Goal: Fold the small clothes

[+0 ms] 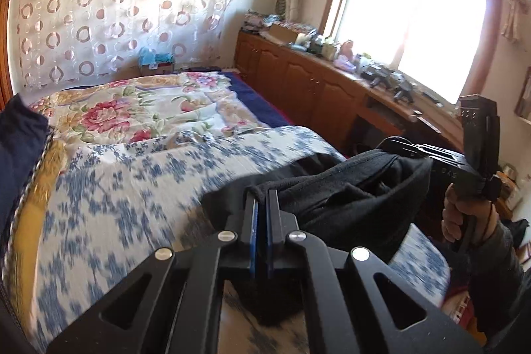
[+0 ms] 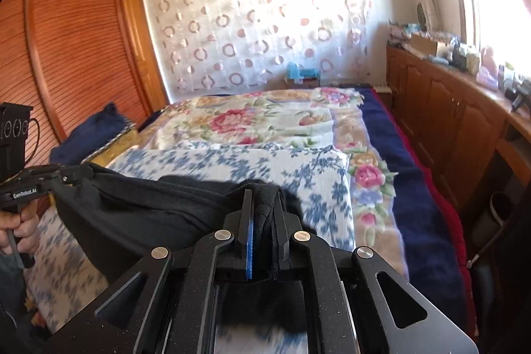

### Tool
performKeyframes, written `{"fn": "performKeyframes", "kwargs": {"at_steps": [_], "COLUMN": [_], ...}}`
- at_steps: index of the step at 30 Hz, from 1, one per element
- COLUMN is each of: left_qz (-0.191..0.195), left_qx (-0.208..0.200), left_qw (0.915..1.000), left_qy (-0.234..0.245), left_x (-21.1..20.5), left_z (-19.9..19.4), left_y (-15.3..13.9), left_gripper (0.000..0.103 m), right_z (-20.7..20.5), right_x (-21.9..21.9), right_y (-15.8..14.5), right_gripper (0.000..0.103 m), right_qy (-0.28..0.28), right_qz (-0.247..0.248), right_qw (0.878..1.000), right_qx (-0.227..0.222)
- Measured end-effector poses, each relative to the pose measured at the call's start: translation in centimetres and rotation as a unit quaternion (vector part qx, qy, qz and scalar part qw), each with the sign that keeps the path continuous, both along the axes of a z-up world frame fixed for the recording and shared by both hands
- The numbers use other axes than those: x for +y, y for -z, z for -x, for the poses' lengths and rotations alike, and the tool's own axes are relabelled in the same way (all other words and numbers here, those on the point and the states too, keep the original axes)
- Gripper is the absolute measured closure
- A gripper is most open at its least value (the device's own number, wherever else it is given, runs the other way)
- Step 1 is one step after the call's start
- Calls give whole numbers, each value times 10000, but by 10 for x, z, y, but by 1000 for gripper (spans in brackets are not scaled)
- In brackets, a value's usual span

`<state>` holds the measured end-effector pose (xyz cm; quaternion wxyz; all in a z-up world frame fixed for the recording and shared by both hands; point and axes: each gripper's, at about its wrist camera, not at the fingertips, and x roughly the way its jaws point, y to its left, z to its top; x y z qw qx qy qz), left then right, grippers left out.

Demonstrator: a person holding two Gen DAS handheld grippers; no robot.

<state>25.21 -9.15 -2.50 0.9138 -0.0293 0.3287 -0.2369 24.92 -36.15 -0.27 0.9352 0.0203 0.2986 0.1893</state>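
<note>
Bedroom, black garment held up over the bed's near end.
Blue-flowered bedspread (image 1: 139, 188) is smeared by blur. My left gripper (image 1: 263, 204) is clenched on one end of the black garment (image 1: 348, 194), my right gripper (image 2: 262, 208) on the other; the cloth sags between them over the near edge, its lower part hidden behind my fingers, so I cannot name its type.
</note>
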Motion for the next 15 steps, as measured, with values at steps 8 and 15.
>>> {"fn": "performKeyframes", "kwargs": {"at_steps": [8,15], "left_qz": [-263,-177], "left_qx": [240,64], "left_qw": [9991,9996], "left_qy": [-228,-218], "left_x": [-2,11], "left_z": [-57,-41], "left_y": [20,12], "left_gripper": [95,72], "right_z": [-71,-83], "right_x": [0,-10], "right_y": [29,31], "right_gripper": [97,65], "right_qy": [145,611], "right_qz": [209,457], "right_qw": [9985,9958], "right_qx": [476,500]}}
